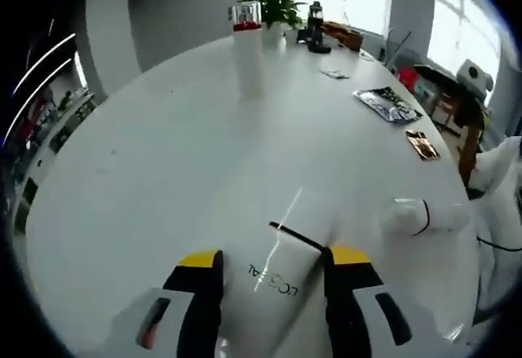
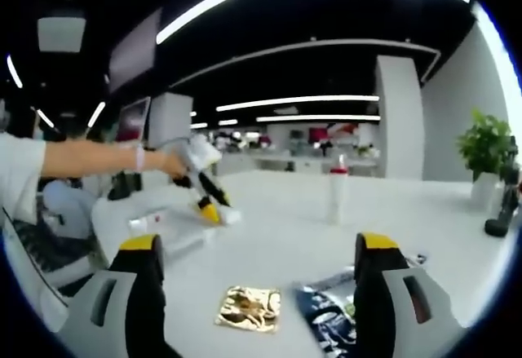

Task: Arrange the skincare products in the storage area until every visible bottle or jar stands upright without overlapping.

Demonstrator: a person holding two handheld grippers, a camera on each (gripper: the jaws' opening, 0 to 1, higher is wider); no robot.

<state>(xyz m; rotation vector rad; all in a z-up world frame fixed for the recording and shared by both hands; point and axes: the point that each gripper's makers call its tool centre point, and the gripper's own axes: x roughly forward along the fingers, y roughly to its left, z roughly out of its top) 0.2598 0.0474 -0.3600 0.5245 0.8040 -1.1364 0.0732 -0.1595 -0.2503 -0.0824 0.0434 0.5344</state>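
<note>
My left gripper (image 1: 273, 262) is shut on a white tube (image 1: 277, 289) with grey lettering, which lies low over the white table (image 1: 163, 179). To its right a small white bottle (image 1: 420, 215) with a dark ring lies on its side. A tall white bottle with a red cap (image 1: 247, 48) stands upright at the far end. My right gripper (image 2: 259, 248) is open with nothing between its jaws. Beyond it a person's hand holds the left gripper (image 2: 204, 195) down on the tube (image 2: 228, 215); the lying bottle (image 2: 151, 223) and the upright red-capped bottle (image 2: 337, 191) show too.
A gold sachet (image 2: 249, 307) and a dark sachet (image 2: 330, 313) lie just under my right gripper, seen also as the gold sachet (image 1: 422, 144) and dark sachet (image 1: 387, 103) near the table's right edge. A potted plant (image 1: 273, 3) and a black bottle (image 1: 316, 28) stand at the far end.
</note>
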